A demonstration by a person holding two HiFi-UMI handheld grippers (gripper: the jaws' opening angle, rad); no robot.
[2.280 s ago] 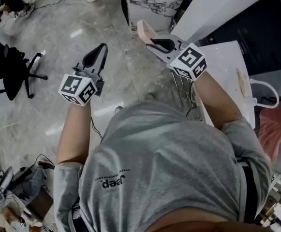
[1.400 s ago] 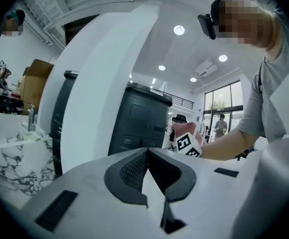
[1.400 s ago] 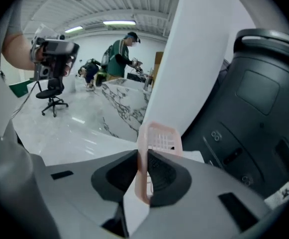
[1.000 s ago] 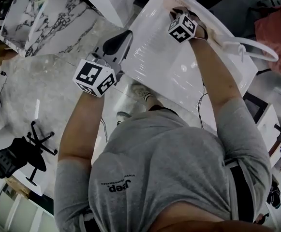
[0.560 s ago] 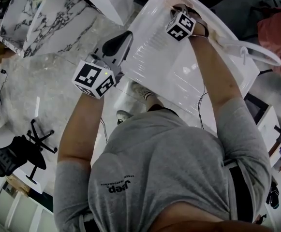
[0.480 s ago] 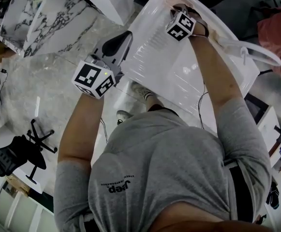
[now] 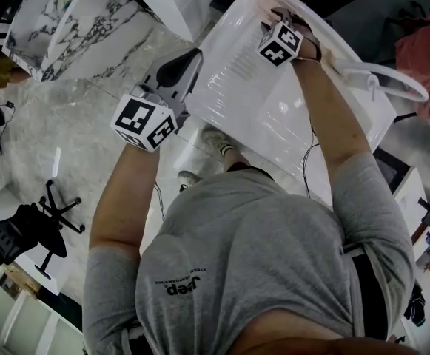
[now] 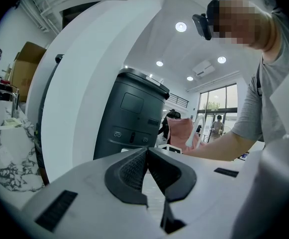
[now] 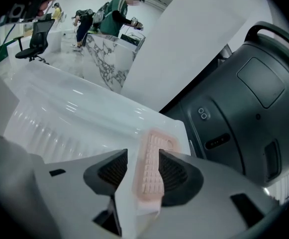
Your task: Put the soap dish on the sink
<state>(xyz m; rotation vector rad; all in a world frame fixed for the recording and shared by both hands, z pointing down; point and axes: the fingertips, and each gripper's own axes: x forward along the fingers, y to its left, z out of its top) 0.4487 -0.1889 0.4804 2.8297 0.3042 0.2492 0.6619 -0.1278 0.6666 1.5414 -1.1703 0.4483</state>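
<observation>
The pink ribbed soap dish [image 9: 151,168] lies on the far corner of the white sink [image 9: 74,113], next to the rim. My right gripper [image 9: 143,153] points down over it with its jaws opening. The dish is between the pads, and a strip of sink shows between the left pad and the dish. In the head view the right gripper's cube [image 7: 280,43] and the hand cover the dish. My left gripper [image 7: 192,52] hovers by the near left edge of the sink [image 7: 237,87]. It is shut [image 8: 146,151] with nothing in it.
A white arched faucet [image 7: 392,76] stands at the sink's right end. A dark grey machine [image 9: 248,98] and a slanted white panel [image 9: 194,39] rise just behind the sink. A marble counter [image 7: 74,21] and an office chair [image 7: 22,235] stand on the floor to the left.
Earlier my right gripper carried the pink dish in the air above the floor; now it is at the sink's far corner. Over the last second both hands have barely moved.
</observation>
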